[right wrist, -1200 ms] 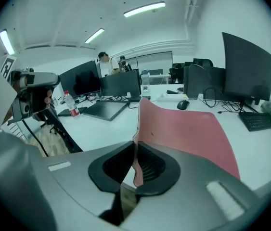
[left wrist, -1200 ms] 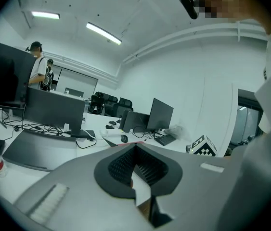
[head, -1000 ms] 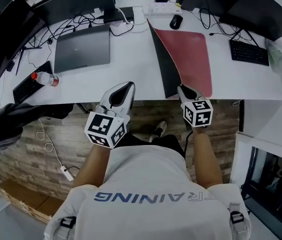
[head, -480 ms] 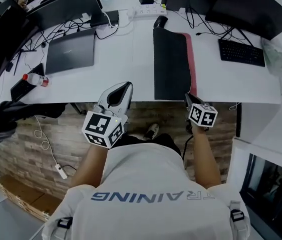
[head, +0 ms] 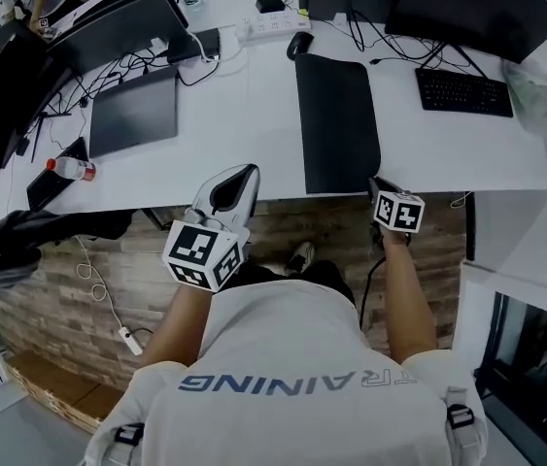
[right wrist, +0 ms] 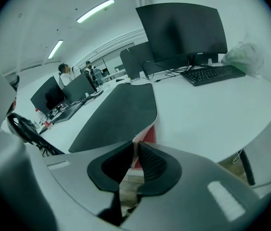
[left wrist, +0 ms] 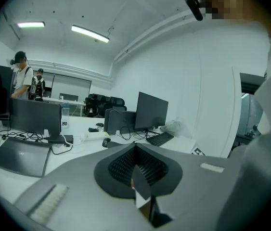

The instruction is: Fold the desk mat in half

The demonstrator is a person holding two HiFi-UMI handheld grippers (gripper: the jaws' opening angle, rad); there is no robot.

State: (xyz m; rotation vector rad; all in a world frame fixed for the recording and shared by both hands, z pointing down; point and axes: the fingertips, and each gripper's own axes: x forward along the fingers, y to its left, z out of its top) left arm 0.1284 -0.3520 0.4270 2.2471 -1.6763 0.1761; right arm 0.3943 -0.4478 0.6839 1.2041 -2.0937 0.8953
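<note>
The desk mat (head: 336, 115) lies folded on the white desk (head: 254, 134), black side up and reaching the front edge. In the right gripper view the mat (right wrist: 121, 112) shows a bit of its red face (right wrist: 148, 134) at the near corner. My right gripper (head: 377, 183) is at that near right corner. Its jaws have just been opening and stand narrowly open, with the corner's edge at the tips (right wrist: 135, 143). My left gripper (head: 241, 171) hovers at the desk's front edge, left of the mat. It is shut (left wrist: 136, 146) with nothing in it.
A mouse (head: 299, 45) and a power strip (head: 273, 24) sit behind the mat. A keyboard (head: 464, 92) and a plastic bag (head: 530, 90) lie to its right, a laptop (head: 135, 110) and a bottle (head: 71, 169) to its left. Monitors line the back. A chair (head: 11, 241) stands at left.
The black flap came over to the right and down onto the red half, which is now covered. My right gripper moved right and lower with the corner. The left gripper barely shifted.
</note>
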